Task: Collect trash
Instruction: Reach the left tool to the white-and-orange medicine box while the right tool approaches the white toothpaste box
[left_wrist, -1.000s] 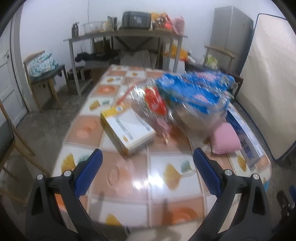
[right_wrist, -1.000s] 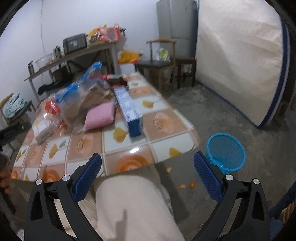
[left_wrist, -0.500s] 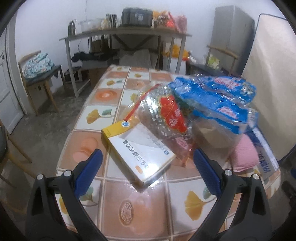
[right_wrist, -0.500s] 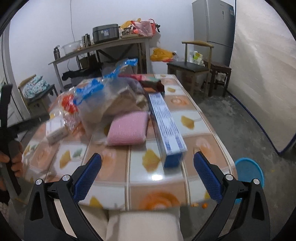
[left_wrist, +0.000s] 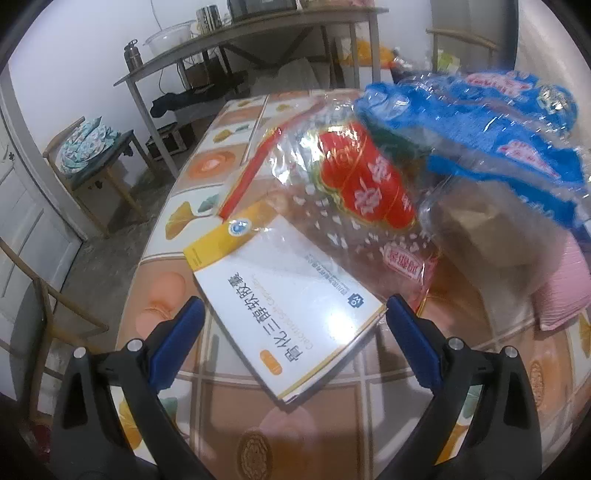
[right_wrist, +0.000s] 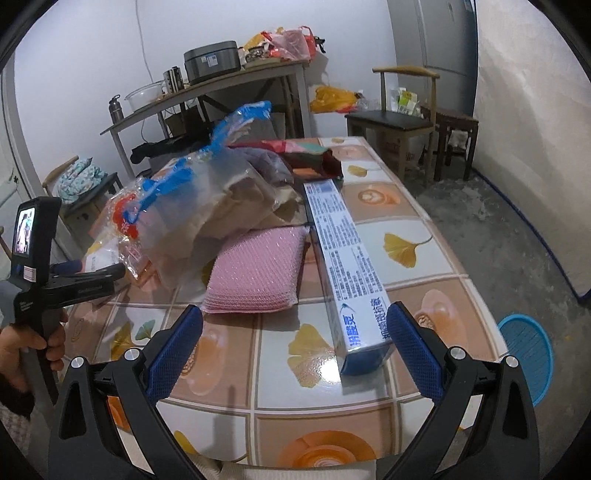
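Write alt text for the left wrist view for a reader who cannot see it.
The open left gripper hovers over a tiled table, its blue fingers on either side of a white and yellow box without touching it. Behind the box lie a clear bag with a red label, a blue printed bag and a pink pad.

Left hand-held gripper (left_wrist: 293, 314) spread wide, right hand-held gripper (right_wrist: 295, 321) spread wide

White-yellow box (left_wrist: 291, 310): Chinese print, "Calcitriol Soft Capsules". Blue carton (right_wrist: 347, 273): Chinese print.
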